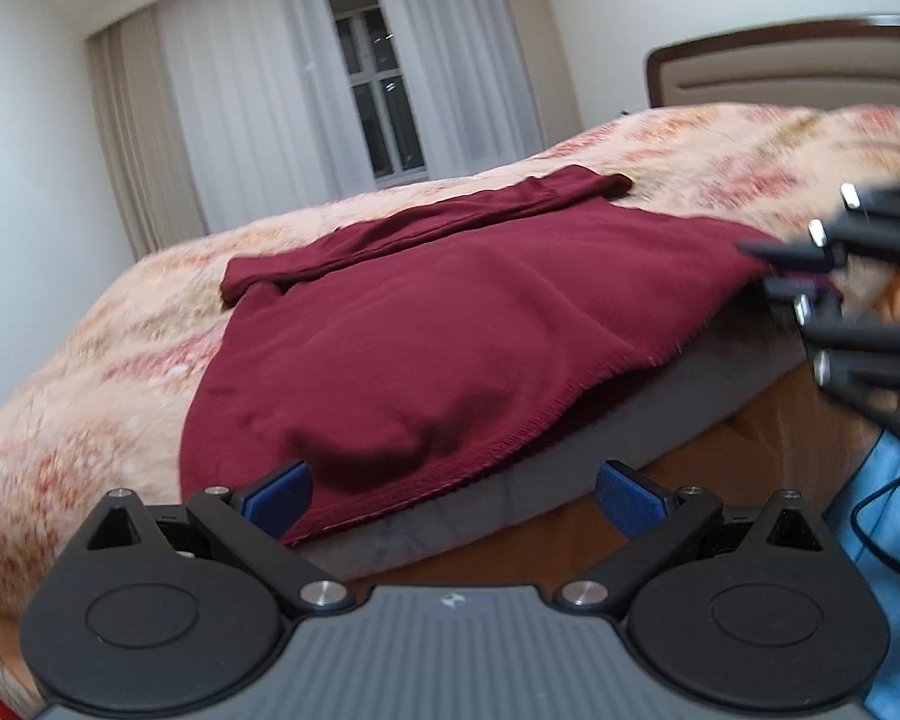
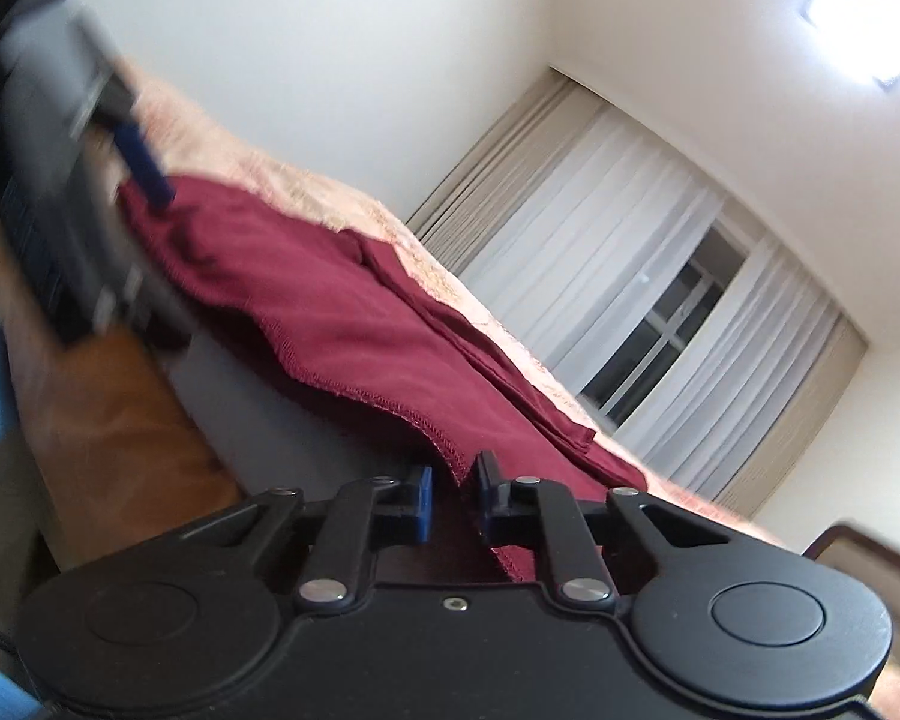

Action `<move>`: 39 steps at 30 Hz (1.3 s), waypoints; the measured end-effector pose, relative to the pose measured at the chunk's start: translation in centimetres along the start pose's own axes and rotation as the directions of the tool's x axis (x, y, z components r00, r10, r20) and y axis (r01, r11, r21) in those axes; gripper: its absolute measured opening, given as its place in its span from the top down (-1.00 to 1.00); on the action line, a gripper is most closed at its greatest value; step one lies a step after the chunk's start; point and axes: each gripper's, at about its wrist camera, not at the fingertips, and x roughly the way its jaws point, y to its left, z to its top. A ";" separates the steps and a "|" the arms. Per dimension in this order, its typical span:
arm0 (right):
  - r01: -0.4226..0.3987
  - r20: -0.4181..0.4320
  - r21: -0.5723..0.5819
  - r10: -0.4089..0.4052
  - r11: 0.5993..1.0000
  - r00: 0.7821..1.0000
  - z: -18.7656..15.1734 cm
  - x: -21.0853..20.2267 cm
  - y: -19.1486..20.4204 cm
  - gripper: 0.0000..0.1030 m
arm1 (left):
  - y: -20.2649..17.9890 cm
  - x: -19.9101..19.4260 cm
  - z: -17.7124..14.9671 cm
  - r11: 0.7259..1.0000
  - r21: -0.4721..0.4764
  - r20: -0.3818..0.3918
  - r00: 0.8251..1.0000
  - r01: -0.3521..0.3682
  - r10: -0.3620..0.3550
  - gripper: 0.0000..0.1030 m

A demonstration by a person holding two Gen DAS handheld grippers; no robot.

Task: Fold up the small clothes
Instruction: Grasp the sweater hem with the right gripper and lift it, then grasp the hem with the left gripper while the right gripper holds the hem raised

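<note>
Left wrist view is showing one dark red knitted garment [image 1: 426, 330] lying spread over a bed with a peach and pink floral fleece blanket [image 1: 90, 372], filling the middle of the frame, with its stitched hem hanging over the bed's near grey edge at lower centre. One long sleeve is lying folded across the garment's far side, running from centre left toward upper centre. The left hand-held gripper [image 1: 453, 495] is sitting at the bottom of the frame with its two blue-padded fingers spread wide apart; the left pad is overlapping the hem, and nothing is being gripped between them. A small pale emblem is showing on the gripper's ribbed grey body at bottom centre, too small to read, and no other writing is visible. At the right edge the right hand-held gripper [image 1: 801, 273] is reaching in, blurred, its fingers closing on the garment's corner. One dark wooden headboard with a cream panel [image 1: 798, 69] is standing in the upper right, and one window behind sheer white curtains [image 1: 372, 78] is showing at upper centre.

Right wrist view is showing the same garment [image 2: 354, 312] running diagonally from upper left to lower centre. The right hand-held gripper [image 2: 455, 501] is pinching the stitched hem between two nearly closed pads at lower centre. The left hand-held gripper [image 2: 144, 162] is appearing blurred in the upper left, one blue finger over the cloth. One ceiling light [image 2: 864, 18] is glowing in the upper right.
</note>
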 end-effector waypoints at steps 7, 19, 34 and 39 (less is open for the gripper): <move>-0.037 -0.004 0.117 0.038 0.992 0.999 1.7 -1.0 -2.0 0.72 | -3.6 1.7 1.1 0.989 0.103 0.085 0.992 -0.104 0.095 -0.99; -0.057 -0.013 0.091 0.058 0.994 0.998 1.1 -0.1 -2.0 0.72 | -1.0 0.3 0.8 0.960 0.101 0.185 0.954 -0.259 0.238 -1.00; -0.059 -0.099 0.002 0.059 0.998 0.993 -1.0 1.7 -0.3 0.31 | 2.3 0.3 -0.2 0.951 0.106 0.163 0.949 -0.289 0.270 -0.61; -0.034 -0.095 -0.022 0.032 0.999 0.995 -1.0 1.8 -0.1 0.68 | 1.9 0.3 -0.2 0.961 0.168 0.152 0.969 -0.218 0.193 0.20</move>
